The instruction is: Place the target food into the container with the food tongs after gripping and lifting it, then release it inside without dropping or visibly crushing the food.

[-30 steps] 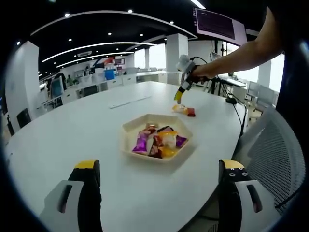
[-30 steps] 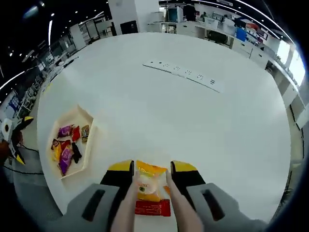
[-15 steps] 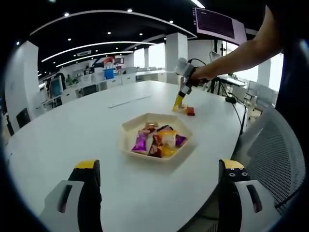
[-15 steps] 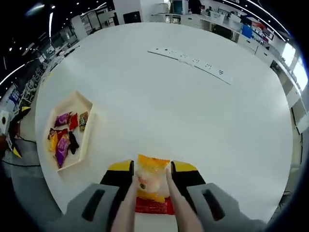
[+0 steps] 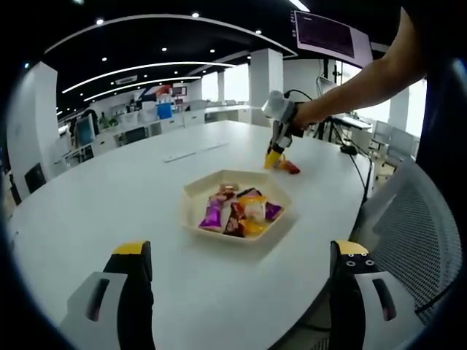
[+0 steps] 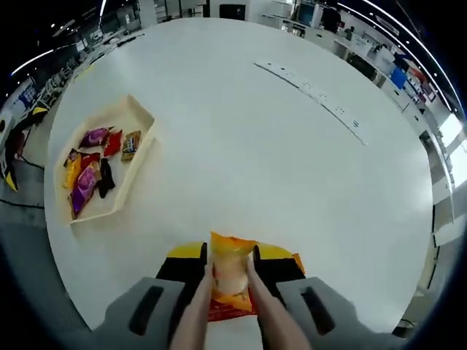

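Observation:
A beige hexagonal tray (image 5: 197, 193) holding several snack packets sits mid-table; it lies far left in the right gripper view (image 6: 139, 117). My right gripper (image 6: 231, 257) is shut on pale food tongs (image 6: 191, 321), whose tips pinch an orange-yellow snack packet (image 6: 231, 271) just above a red packet (image 6: 219, 313) lying on the table. In the left gripper view a person's arm holds that right gripper (image 5: 276, 146) over the packets (image 5: 287, 167) beyond the tray. My left gripper (image 5: 241, 288) hovers open near the table's front edge, holding nothing.
A white power strip (image 6: 314, 96) lies across the white table (image 6: 241, 168), also seen behind the tray (image 5: 195, 153). A mesh chair (image 5: 416, 233) stands at the right by the table edge. Office desks and a wall screen (image 5: 332, 36) are far behind.
The tongs have narrowed onto the orange-yellow packet, which now stands up between the tips. The right gripper has swung towards the tray side. The left gripper has not moved.

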`<state>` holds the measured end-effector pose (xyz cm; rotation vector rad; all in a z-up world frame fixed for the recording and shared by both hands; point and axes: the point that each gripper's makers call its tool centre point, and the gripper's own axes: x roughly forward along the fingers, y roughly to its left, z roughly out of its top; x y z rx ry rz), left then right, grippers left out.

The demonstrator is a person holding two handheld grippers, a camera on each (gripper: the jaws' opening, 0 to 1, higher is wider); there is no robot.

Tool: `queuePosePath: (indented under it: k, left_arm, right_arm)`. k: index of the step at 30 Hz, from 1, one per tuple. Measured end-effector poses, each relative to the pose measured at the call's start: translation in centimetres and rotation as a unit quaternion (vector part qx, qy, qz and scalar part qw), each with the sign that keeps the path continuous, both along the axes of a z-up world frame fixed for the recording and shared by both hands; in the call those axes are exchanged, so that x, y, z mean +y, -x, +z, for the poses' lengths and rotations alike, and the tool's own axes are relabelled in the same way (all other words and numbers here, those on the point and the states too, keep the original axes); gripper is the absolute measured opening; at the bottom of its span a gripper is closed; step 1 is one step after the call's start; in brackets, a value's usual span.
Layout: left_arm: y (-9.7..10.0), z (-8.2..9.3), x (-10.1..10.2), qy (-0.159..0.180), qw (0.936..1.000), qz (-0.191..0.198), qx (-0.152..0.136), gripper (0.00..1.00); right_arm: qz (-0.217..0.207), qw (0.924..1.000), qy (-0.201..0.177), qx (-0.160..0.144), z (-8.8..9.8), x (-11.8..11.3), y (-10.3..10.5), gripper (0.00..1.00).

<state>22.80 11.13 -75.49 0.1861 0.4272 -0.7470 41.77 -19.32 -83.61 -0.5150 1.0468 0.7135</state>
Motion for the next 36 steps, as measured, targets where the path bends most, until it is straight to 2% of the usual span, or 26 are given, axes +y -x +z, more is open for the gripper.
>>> queuePosePath:
  k: [7, 12, 15, 23, 36]
  left_arm:
    - [0.0, 0.1, 0.1, 0.0, 1.0, 0.001, -0.001, 0.98]
    - [0.0, 0.1, 0.1, 0.0, 1.0, 0.001, -0.002, 0.98]
    - [0.0, 0.2, 0.0, 0.001, 1.0, 0.0, -0.003, 0.98]
    - [0.0, 0.3, 0.0, 0.0, 1.0, -0.001, -0.006, 0.98]
    - [0.0, 0.6, -0.2, 0.015, 0.9999, -0.002, -0.005, 1.0]
  right_arm:
    - [0.026, 0.9996, 0.01, -0.008, 0.3, 0.6, 0.4, 0.2]
    - [0.024, 0.9997, 0.007, -0.004, 0.6, 0.5, 0.3, 0.2]
    - [0.022, 0.9998, 0.004, 0.001, 1.2, 0.4, 0.4, 0.21]
    - [0.03, 0.9994, 0.007, -0.017, 3.8, 0.2, -0.6, 0.21]
    - [0.04, 0.9988, 0.016, -0.025, 5.9, 0.1, -1.4, 0.21]
